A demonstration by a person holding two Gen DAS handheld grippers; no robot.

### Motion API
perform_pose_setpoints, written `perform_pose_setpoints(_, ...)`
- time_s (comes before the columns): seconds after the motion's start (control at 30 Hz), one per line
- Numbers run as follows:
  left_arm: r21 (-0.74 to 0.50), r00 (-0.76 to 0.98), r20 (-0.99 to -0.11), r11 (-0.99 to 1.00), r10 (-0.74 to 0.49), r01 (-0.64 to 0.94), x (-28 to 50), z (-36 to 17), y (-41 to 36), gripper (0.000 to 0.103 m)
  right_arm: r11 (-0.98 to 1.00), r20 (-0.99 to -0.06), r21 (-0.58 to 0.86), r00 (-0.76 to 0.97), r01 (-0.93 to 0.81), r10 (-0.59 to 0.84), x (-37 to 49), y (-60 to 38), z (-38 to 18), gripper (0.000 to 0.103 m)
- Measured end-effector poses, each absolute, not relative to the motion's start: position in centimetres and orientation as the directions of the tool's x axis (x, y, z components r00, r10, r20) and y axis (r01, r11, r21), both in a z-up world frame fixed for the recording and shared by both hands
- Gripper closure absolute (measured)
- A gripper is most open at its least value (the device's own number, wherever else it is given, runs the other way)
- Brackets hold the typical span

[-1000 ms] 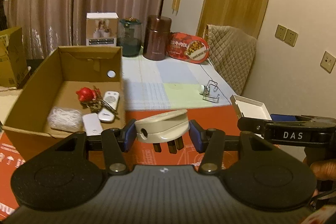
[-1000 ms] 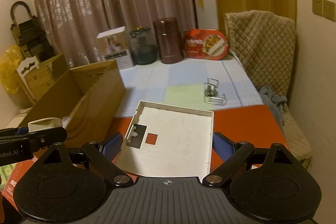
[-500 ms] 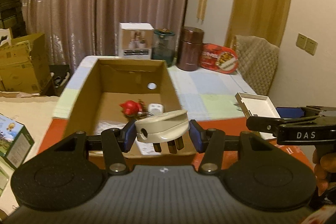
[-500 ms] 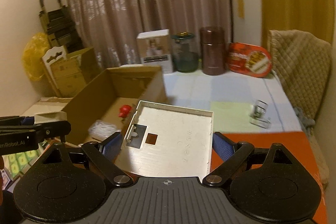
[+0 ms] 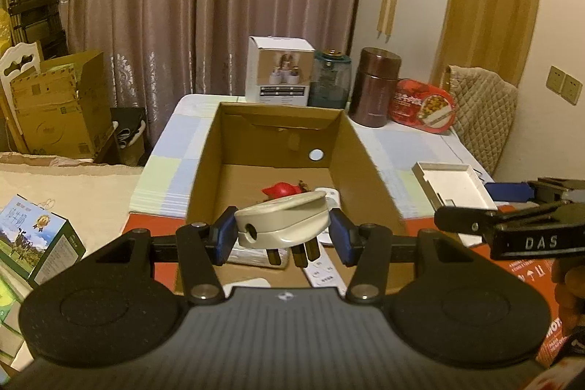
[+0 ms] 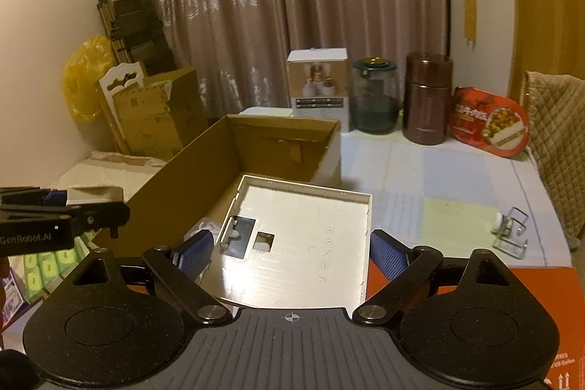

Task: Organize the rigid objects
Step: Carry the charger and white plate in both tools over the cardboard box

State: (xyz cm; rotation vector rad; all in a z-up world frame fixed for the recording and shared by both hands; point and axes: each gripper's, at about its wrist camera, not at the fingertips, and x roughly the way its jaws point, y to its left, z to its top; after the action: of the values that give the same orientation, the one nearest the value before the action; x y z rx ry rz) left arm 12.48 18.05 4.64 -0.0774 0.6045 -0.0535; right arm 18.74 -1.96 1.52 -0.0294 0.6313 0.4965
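My left gripper (image 5: pixel 280 236) is shut on a beige three-pin plug (image 5: pixel 281 223) and holds it over the near end of the open cardboard box (image 5: pixel 360 148). Inside the box lie a red object (image 5: pixel 279 189), a white remote (image 5: pixel 323 275) and other small items. My right gripper (image 6: pixel 289 249) is shut on a flat white plastic cover (image 6: pixel 296 243), held above the box's right wall (image 6: pixel 329 152); this cover also shows in the left wrist view (image 5: pixel 453 183). The left gripper shows at the left of the right wrist view (image 6: pixel 62 218).
At the table's back stand a white carton (image 5: pixel 279 75), a glass jar (image 5: pixel 329 79), a brown canister (image 5: pixel 378 86) and a red tin (image 5: pixel 424 105). A wire clip (image 6: pixel 510 231) lies on the cloth. Cardboard boxes (image 5: pixel 58 108) stand left; a padded chair (image 5: pixel 482 112) right.
Both grippers moved left and rose, carrying the plug and the cover from beside the box to over it. Both grips are unchanged.
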Motion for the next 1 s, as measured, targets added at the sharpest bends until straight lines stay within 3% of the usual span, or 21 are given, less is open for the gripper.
perform_pose_setpoints(1.0,-0.057,0.735,-0.673,0.996,-0.085,0.062,18.8,-0.9,21.7,0.055,0.83,-0.633,0.063,0.621,-0.554,0.462,22.6,4.0,-2.8,0.014)
